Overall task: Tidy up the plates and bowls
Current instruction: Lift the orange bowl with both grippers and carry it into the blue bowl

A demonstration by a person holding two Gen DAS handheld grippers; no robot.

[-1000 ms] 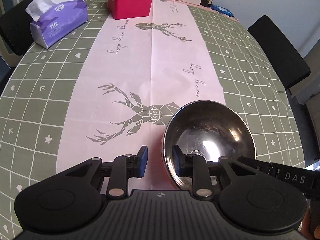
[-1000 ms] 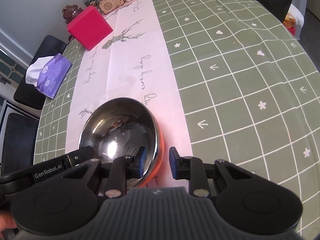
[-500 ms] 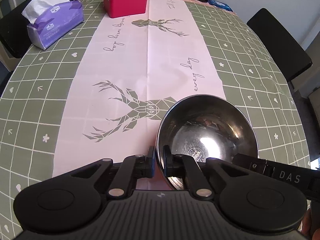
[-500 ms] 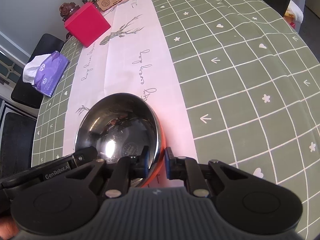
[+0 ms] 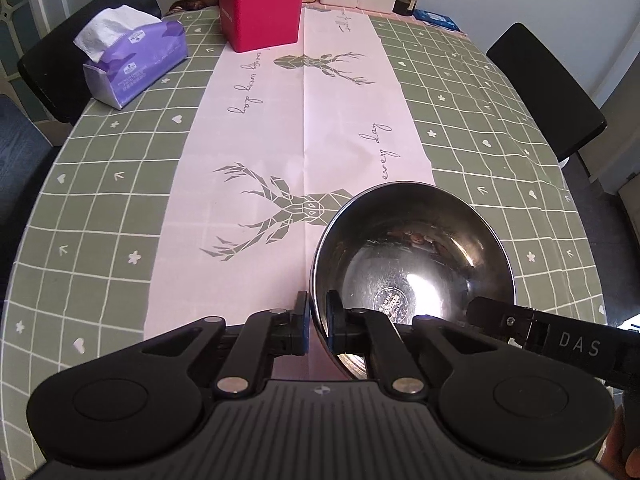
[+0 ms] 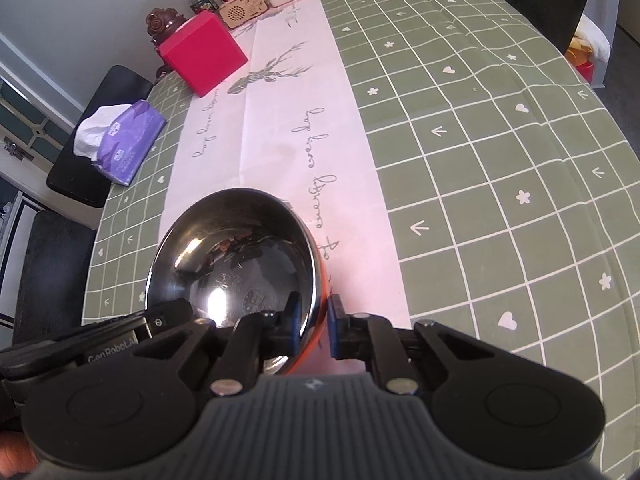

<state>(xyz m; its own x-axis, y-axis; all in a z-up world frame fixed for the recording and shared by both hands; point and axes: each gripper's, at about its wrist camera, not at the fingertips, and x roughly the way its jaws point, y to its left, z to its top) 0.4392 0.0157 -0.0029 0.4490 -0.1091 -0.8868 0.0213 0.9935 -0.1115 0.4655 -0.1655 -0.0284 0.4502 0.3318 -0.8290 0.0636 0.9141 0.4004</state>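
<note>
Both grippers are now clamping the same steel bowl (image 5: 412,260) by opposite sides of its rim. A second ago each stood with its jaws apart, straddling the rim; half a second ago they were pinching in. In the left wrist view, the left gripper (image 5: 317,320) is biting the rim at about eight o'clock of the bowl, one pad outside the wall and one inside. In the right wrist view, the right gripper (image 6: 314,322) is holding the rim at about four o'clock of the bowl (image 6: 236,256), the orange outer skin showing just under the steel lip between its pads.

Compared with the earlier frames, the tablecloth (image 5: 472,92) pattern is looking smaller and more of the far end is coming into sight, including the red box (image 5: 260,12) at twelve o'clock and the tissue pack (image 5: 136,60) at ten o'clock. That reads as the bowl being raised off the pink runner (image 5: 304,120), though whether its base is fully clear of the cloth cannot be told, since the underside is hidden behind the fingers.

For the task, the grasp looks finished and the carry is beginning. No plates or other bowls are showing in either view, so the destination cannot be judged from here. With a slick rim held at only two points, keeping both hands moving together seems the main concern.
</note>
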